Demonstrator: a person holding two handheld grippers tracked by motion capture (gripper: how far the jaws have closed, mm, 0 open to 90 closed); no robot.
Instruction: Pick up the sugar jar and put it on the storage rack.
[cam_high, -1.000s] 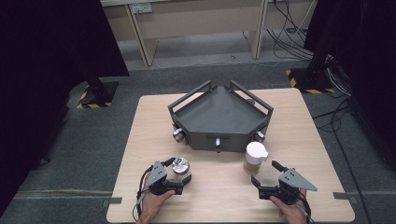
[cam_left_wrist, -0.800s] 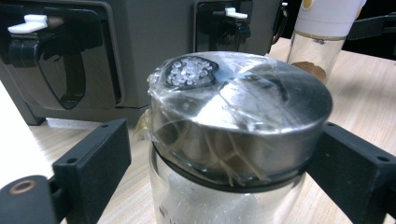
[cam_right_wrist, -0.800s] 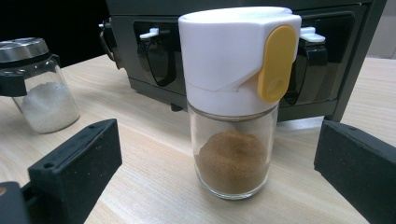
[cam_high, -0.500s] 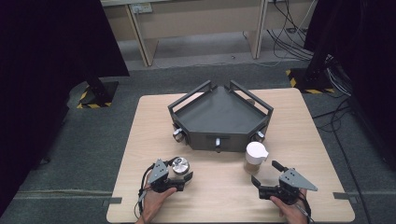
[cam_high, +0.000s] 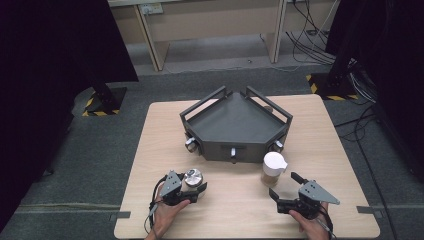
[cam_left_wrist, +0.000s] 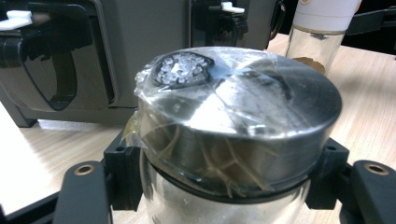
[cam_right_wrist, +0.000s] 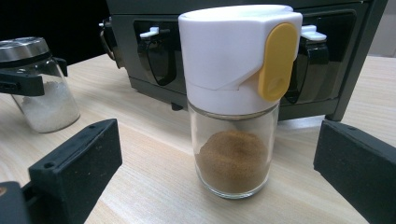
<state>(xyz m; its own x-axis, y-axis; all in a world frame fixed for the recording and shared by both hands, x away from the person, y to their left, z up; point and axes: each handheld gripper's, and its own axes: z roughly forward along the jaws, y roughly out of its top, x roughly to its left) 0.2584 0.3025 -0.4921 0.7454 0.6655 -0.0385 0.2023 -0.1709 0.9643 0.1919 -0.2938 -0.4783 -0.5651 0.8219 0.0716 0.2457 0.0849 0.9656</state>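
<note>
Now that your left gripper (cam_high: 192, 189) has just been closing and clamps the steel-lidded salt shaker (cam_left_wrist: 233, 121) under its lid, near the table's (cam_high: 240, 210) front edge, lift it straight and level. Your right gripper (cam_high: 284, 186), jaws spread, flanks the white-capped spice jar (cam_right_wrist: 236, 98); centre it first. No readable writing on either.

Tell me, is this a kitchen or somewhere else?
Probably not a kitchen; it looks like a lab or workshop for recording. The small table stands on grey carpet with loose cables and dark curtains around it, and hazard tape marks the stand feet.
</note>
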